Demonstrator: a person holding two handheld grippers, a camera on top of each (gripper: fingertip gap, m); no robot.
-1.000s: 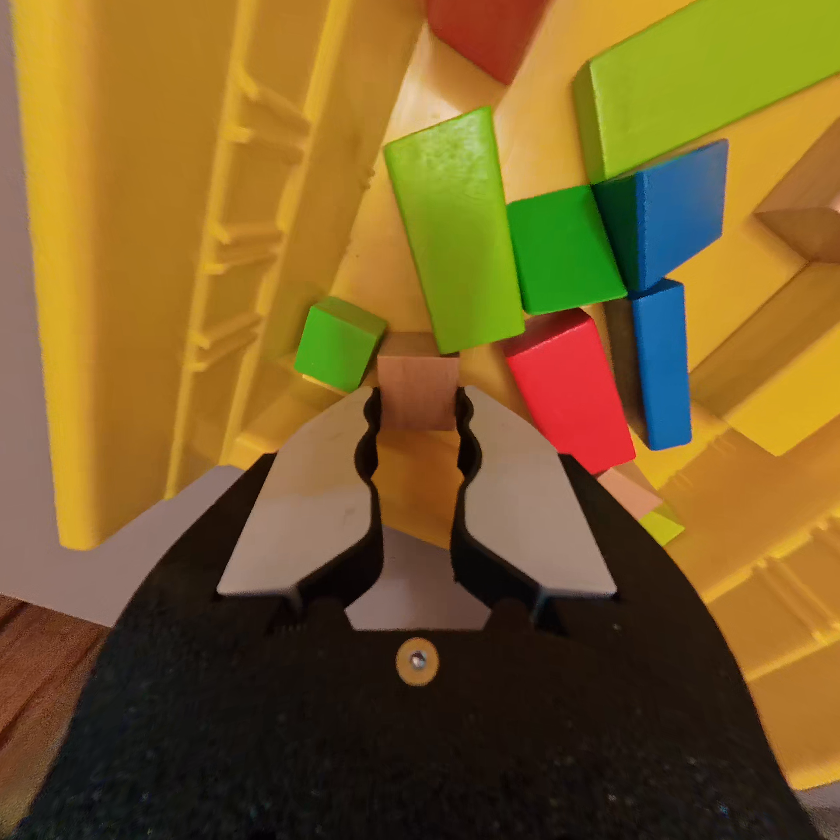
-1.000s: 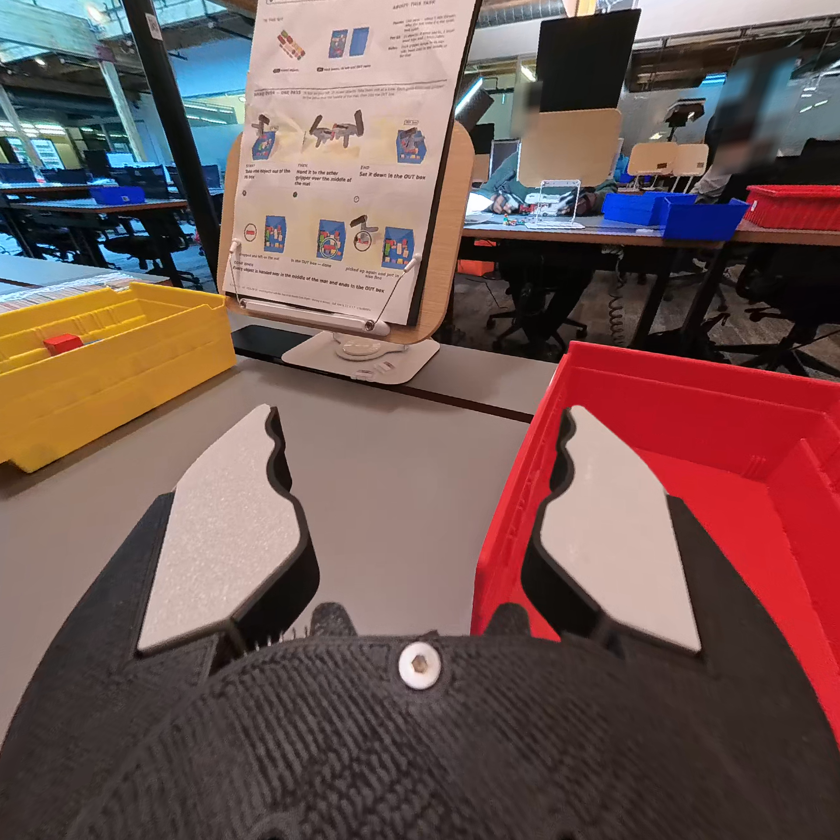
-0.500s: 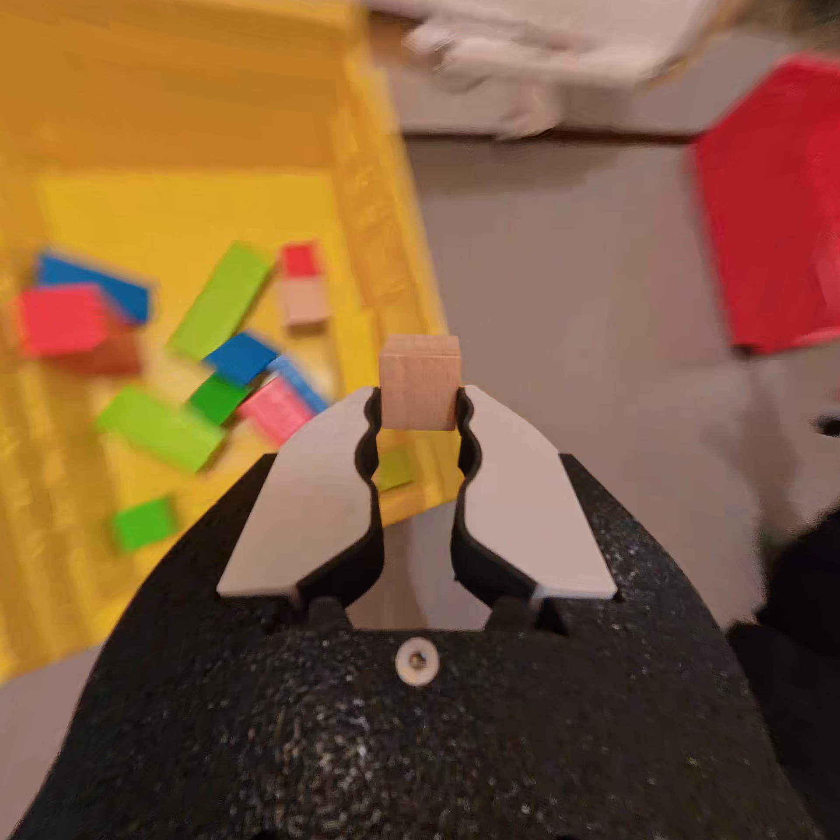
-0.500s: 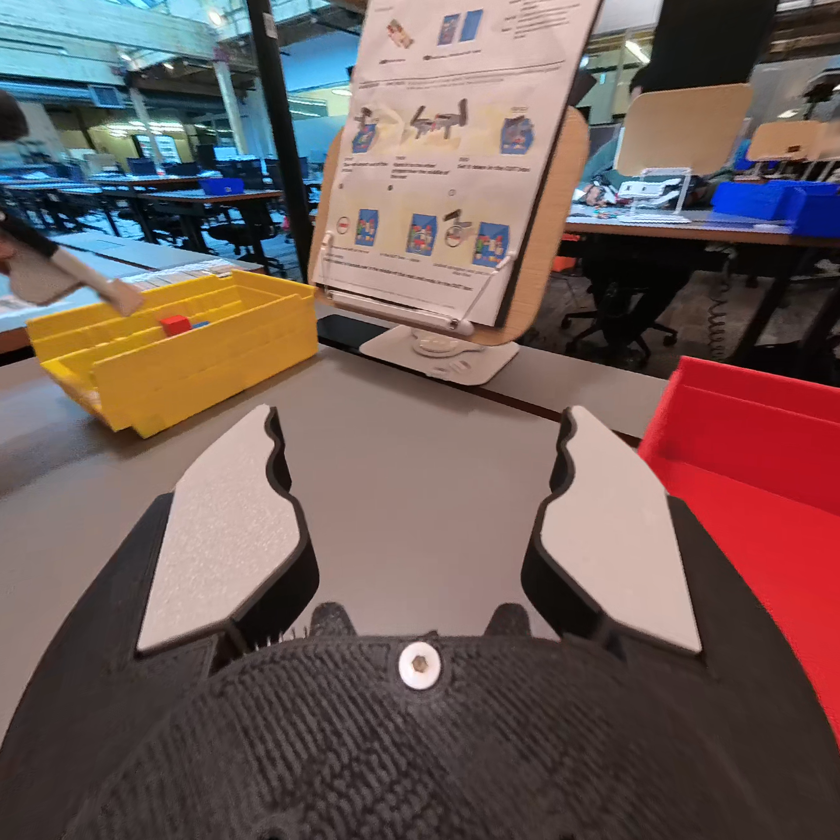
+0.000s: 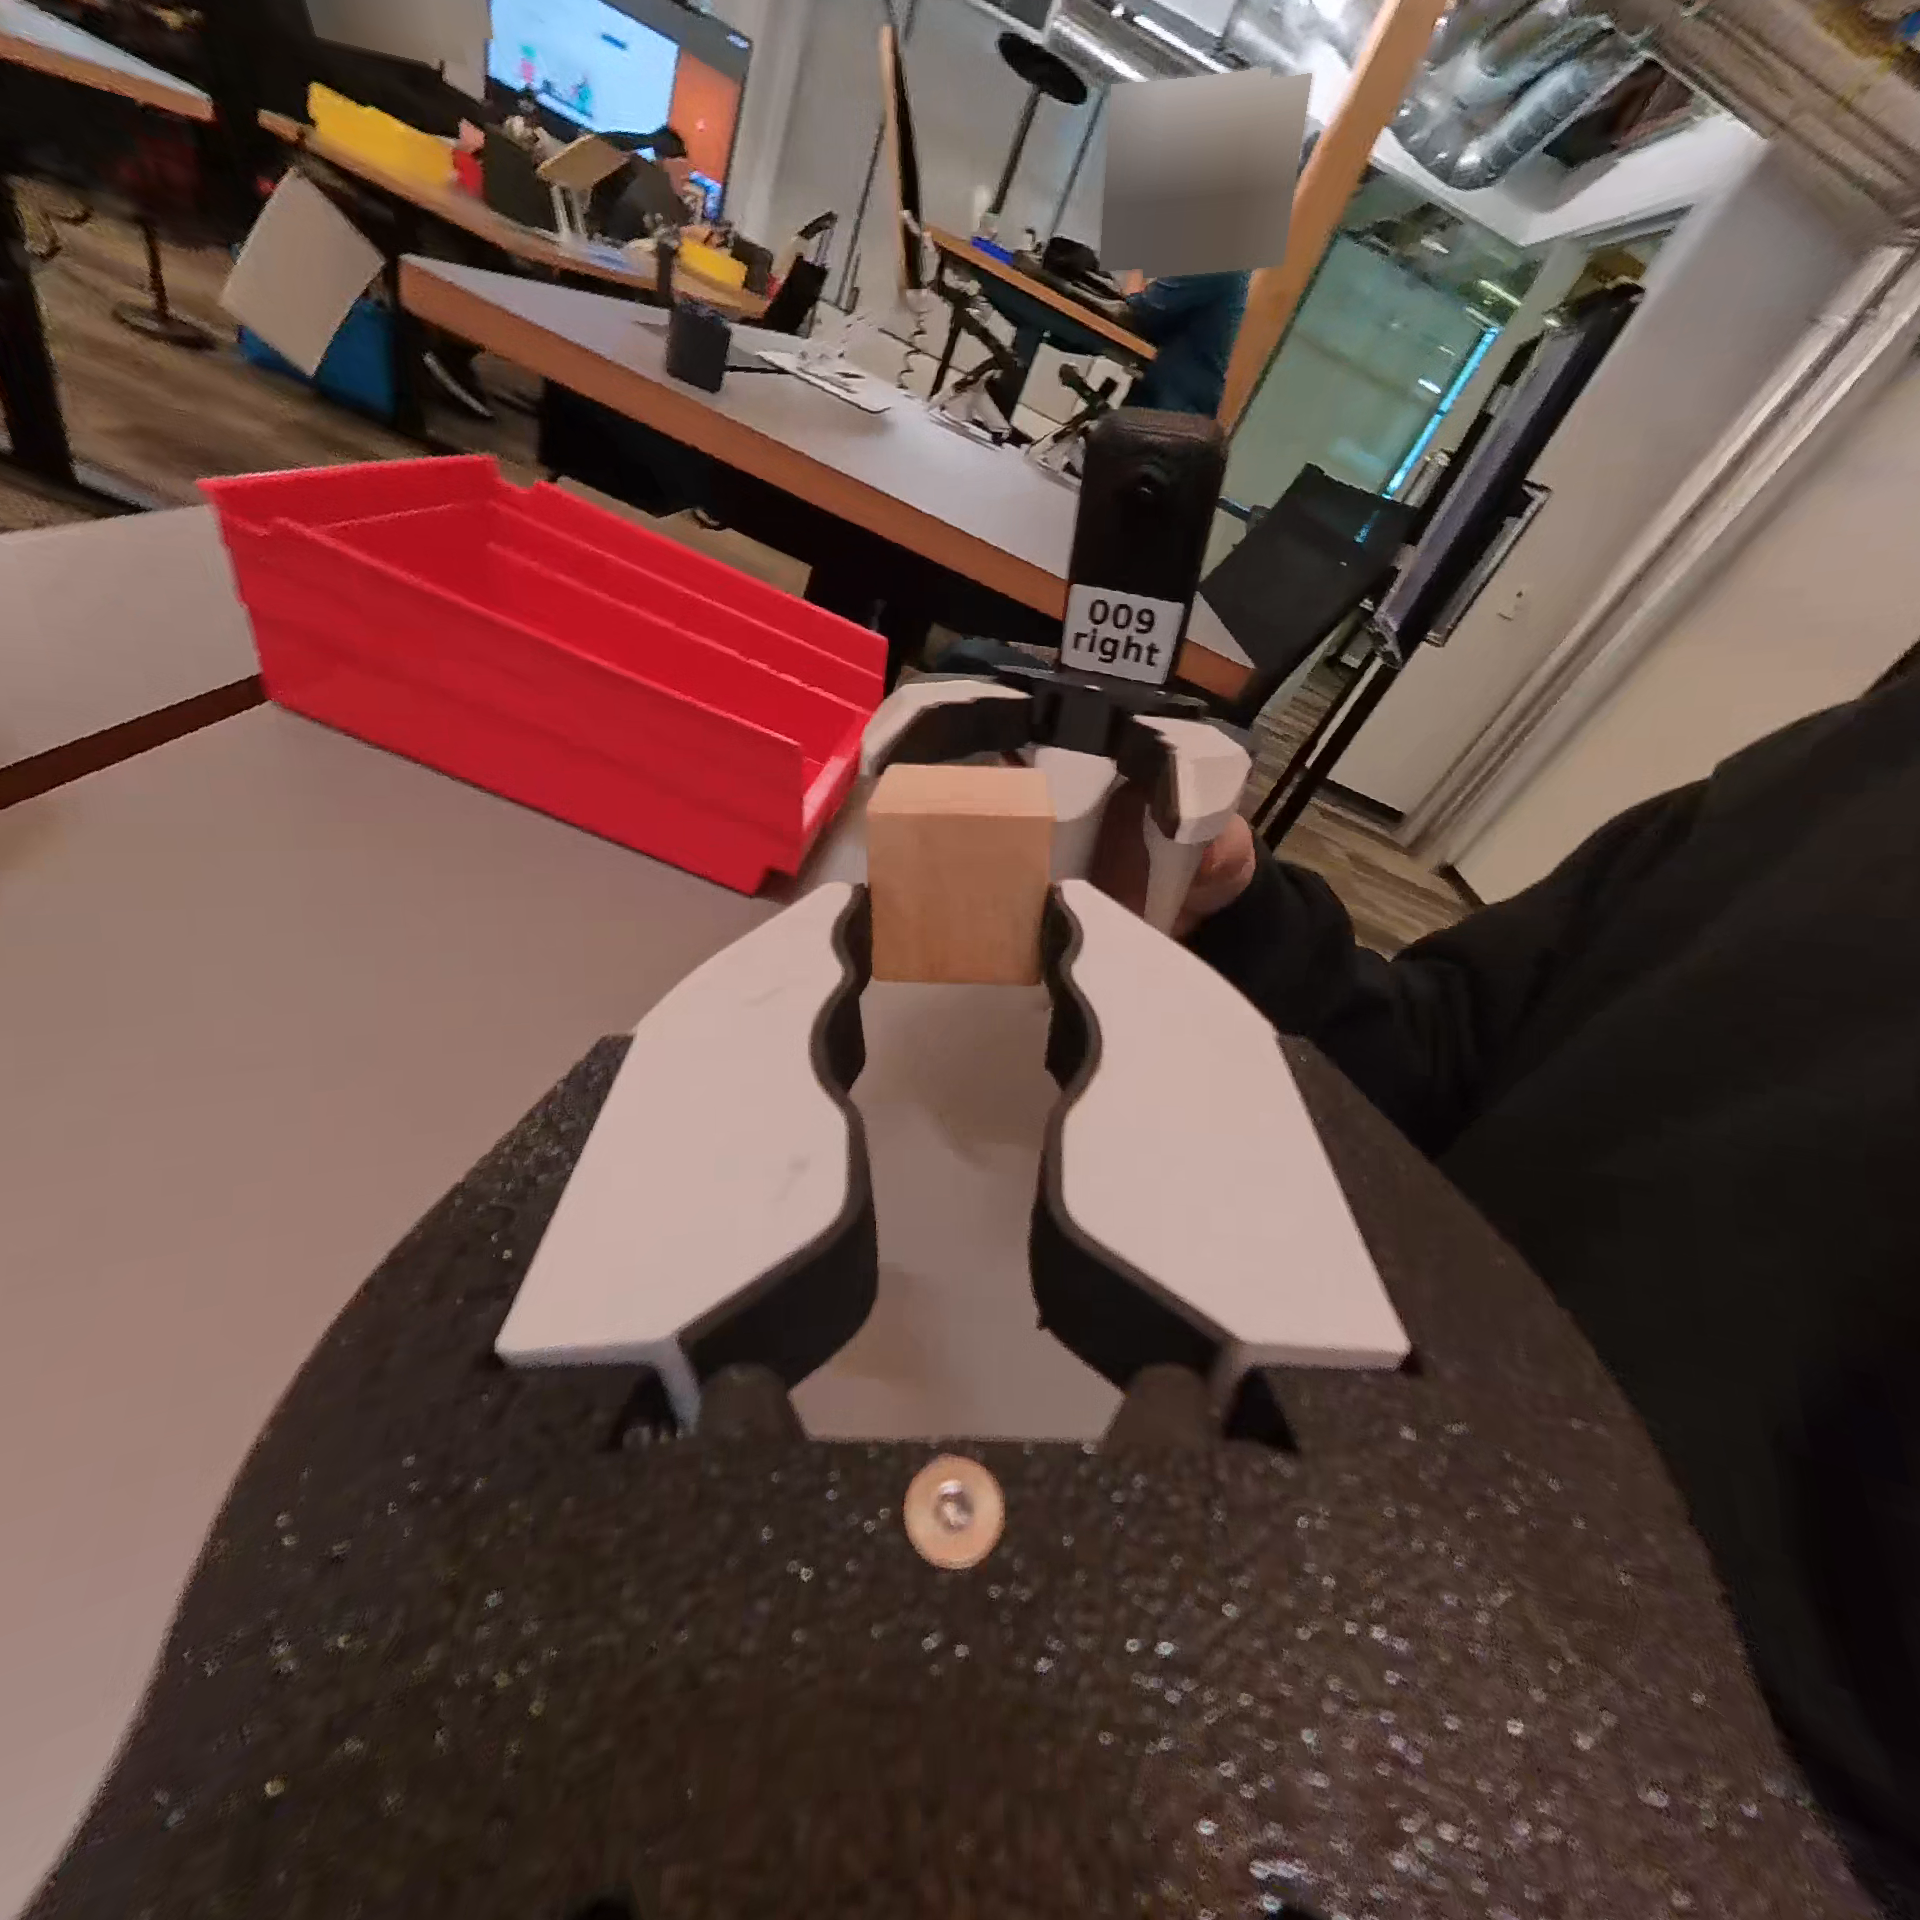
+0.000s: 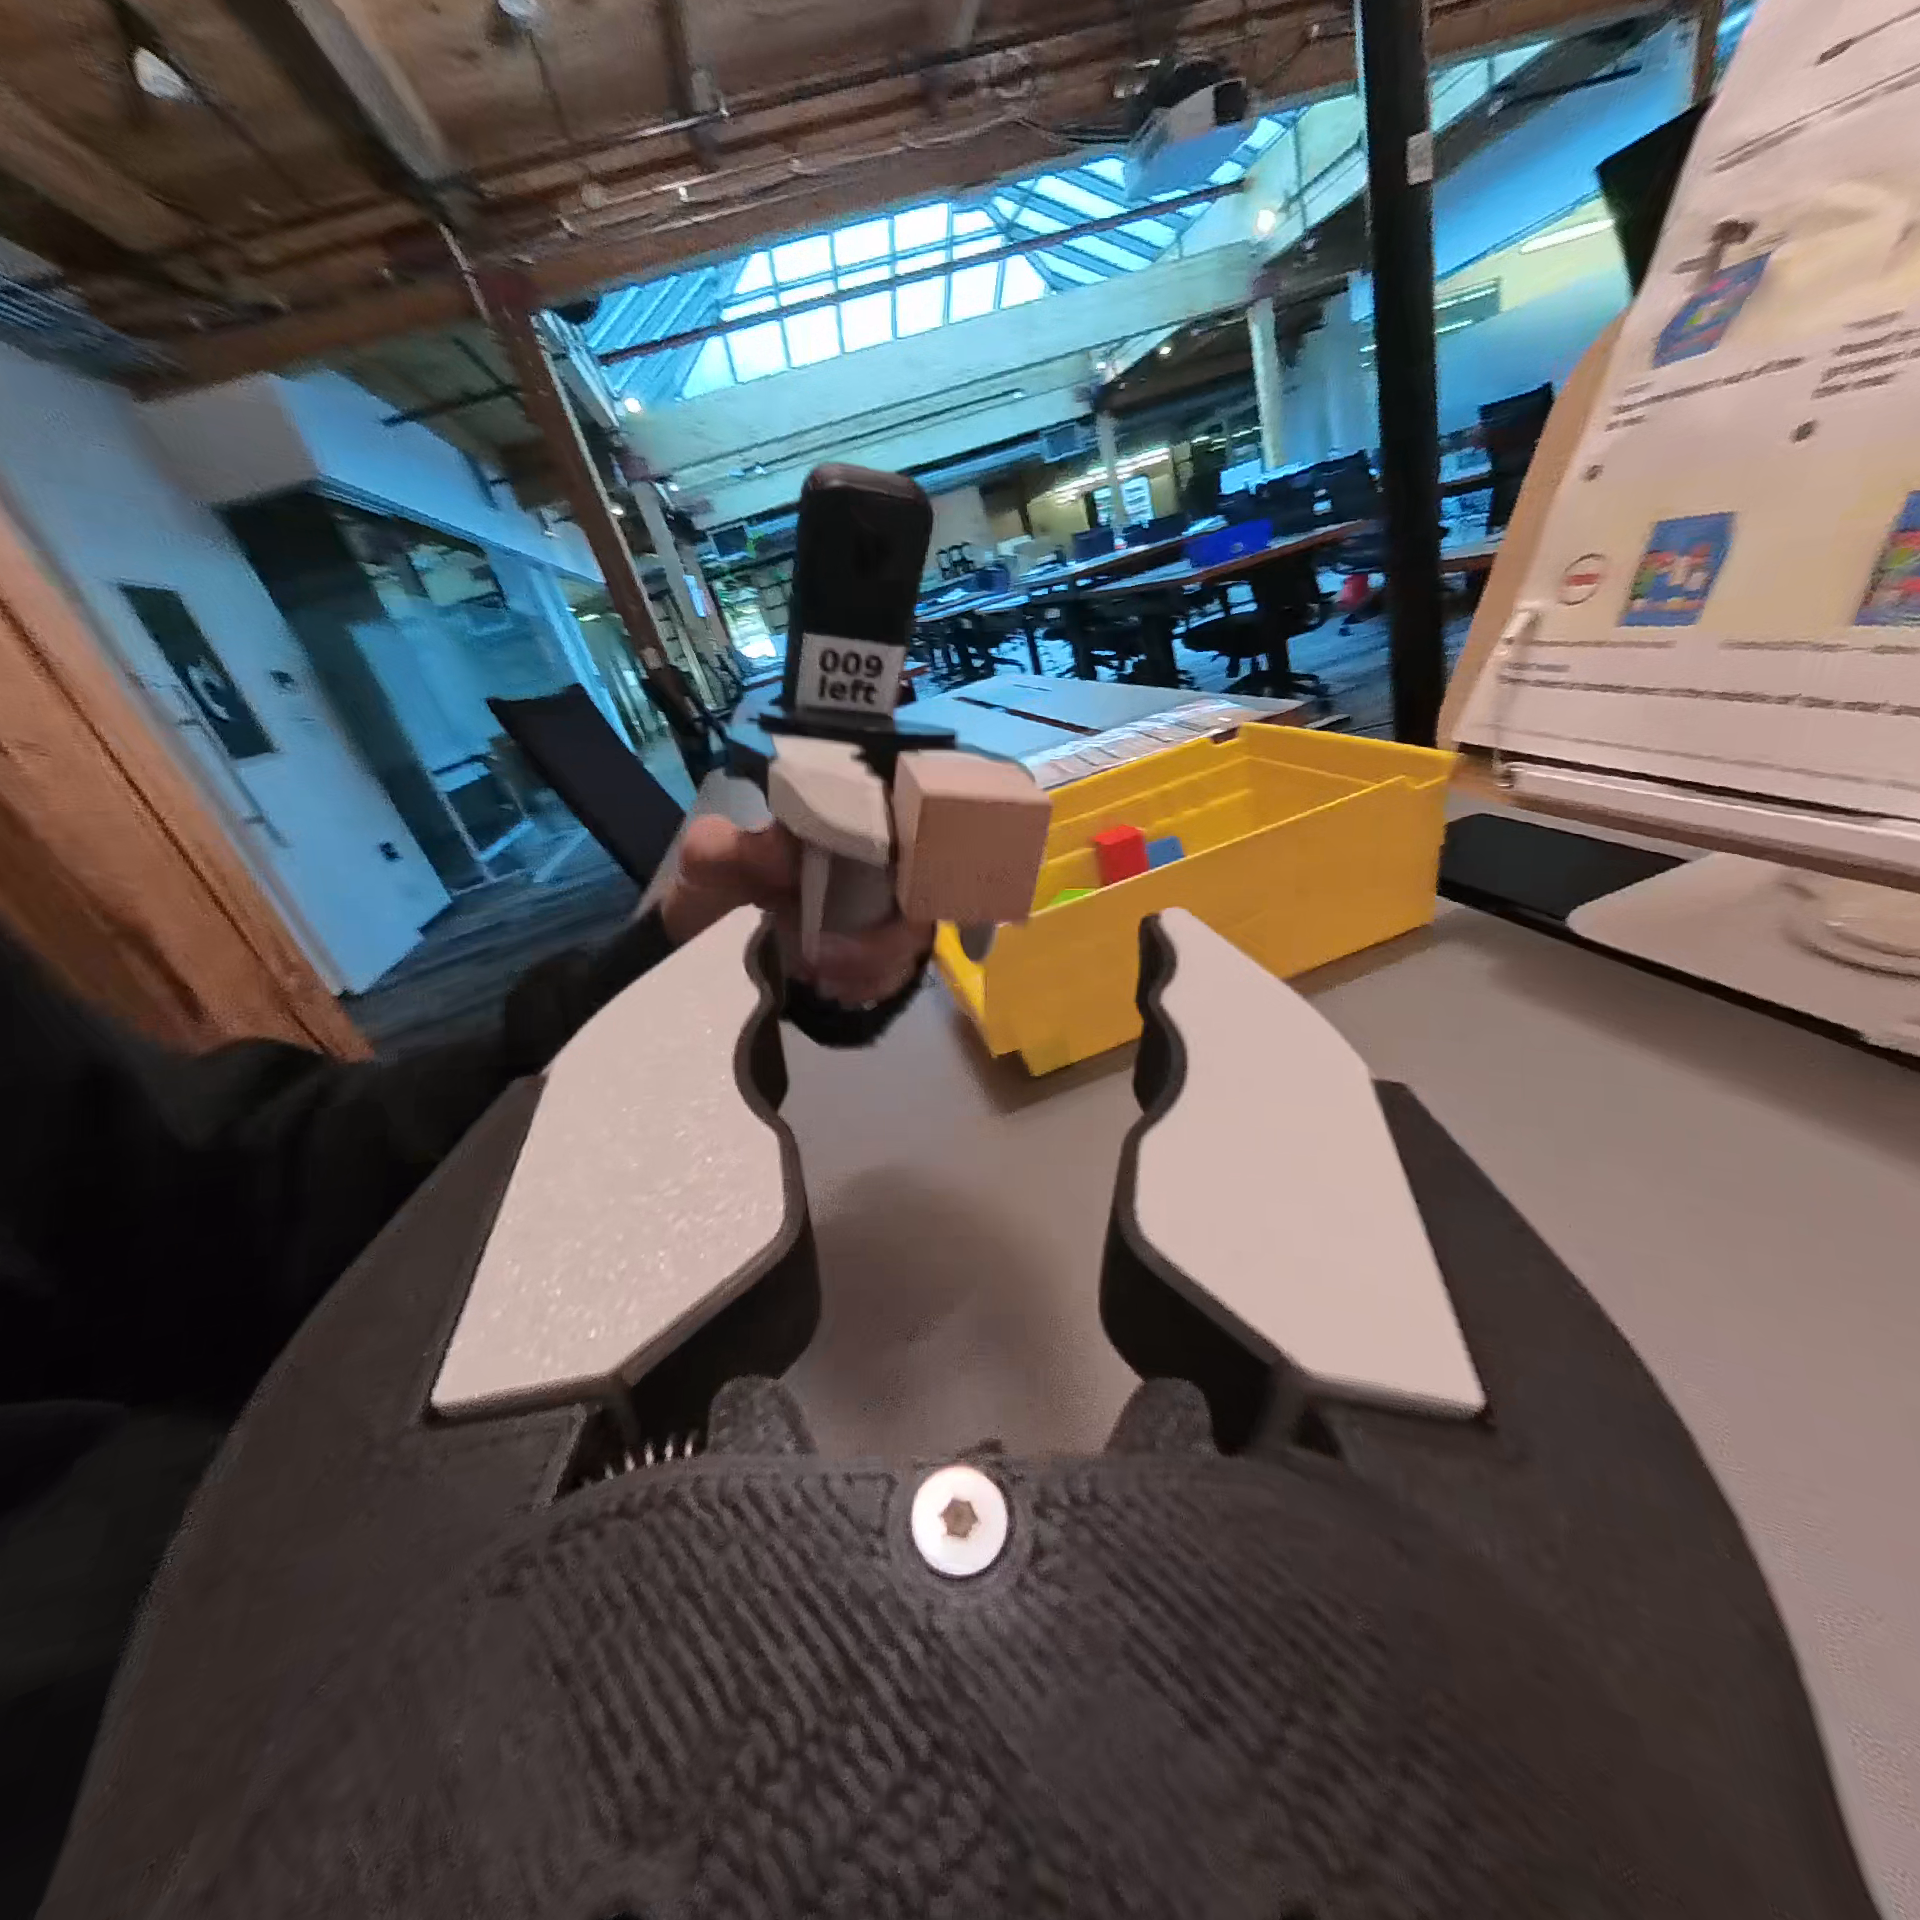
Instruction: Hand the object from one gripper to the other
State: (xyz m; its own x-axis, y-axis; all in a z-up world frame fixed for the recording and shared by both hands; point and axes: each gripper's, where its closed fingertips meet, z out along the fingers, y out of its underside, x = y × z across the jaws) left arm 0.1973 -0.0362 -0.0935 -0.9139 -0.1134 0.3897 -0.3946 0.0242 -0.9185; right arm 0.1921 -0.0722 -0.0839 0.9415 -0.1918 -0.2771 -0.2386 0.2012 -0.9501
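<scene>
Left gripper [image 5: 956, 904] clamps a plain wooden block [image 5: 956, 878] at its fingertips, both pads pressed on the block's sides, block sticking out past the tips toward 12 o'clock. In the right wrist view the same block [image 6: 971, 857] shows at the tips of the far-off left gripper [image 6: 883, 821], held up off the grey table [image 6: 1558, 1143].

Right gripper [image 6: 956, 977] has its jaws at a medium spread with nothing between them; block sits just past its tips at 12 o'clock, apart from both fingers. In the left view the right gripper [image 5: 1049, 748] faces in from 12 o'clock right behind the block, jaws apart.

Red bin [image 5: 540, 644] at 10 o'clock in the left view, on the table. Yellow bin [image 6: 1247, 873] at 1 o'clock in the right view with a few coloured blocks [image 6: 1127, 852] inside. Instruction sheet on a stand [image 6: 1714, 468] at 2 o'clock. Black sleeve [image 5: 1662, 1039] at 3 o'clock in the left view; hand [image 6: 727, 873] grips the left gripper's handle.
</scene>
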